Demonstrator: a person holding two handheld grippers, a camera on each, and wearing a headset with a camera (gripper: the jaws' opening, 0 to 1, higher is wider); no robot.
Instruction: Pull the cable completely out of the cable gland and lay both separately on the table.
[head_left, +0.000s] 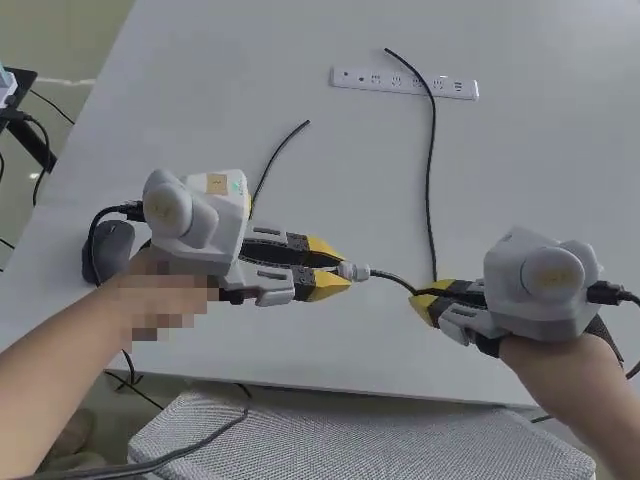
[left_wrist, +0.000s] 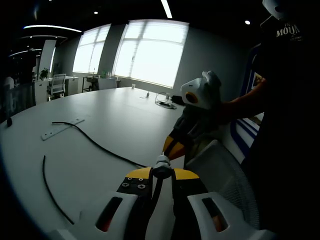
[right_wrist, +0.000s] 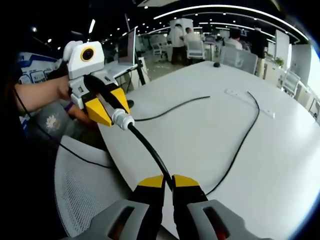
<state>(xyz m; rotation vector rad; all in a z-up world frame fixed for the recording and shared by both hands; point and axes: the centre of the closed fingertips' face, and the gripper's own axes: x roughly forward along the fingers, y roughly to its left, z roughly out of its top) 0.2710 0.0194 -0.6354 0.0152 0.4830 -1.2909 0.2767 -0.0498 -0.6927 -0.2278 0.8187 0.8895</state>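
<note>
- Over the near edge of the surface (head_left: 200, 80), your left tongs (head_left: 338, 276) squeeze the cable gland (head_left: 352, 270).
- Your right tongs (head_left: 420, 298) pinch the cable (right_wrist: 149, 151), which runs into the cable gland.

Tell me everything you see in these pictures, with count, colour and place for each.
cable gland: one, white, held over the table edge in the left gripper
cable: one, black, runs from by the power strip through the right gripper into the cable gland
cable stretch: one, black, on the table beyond the left gripper; cannot tell if it is the same cable
power strip: one, white, far side of table
mouse: one, dark, table's left edge
table: one, white
chair: one, grey mesh, at near edge
left gripper: yellow tips, shut on cable gland
right gripper: yellow tips, shut on cable
</note>
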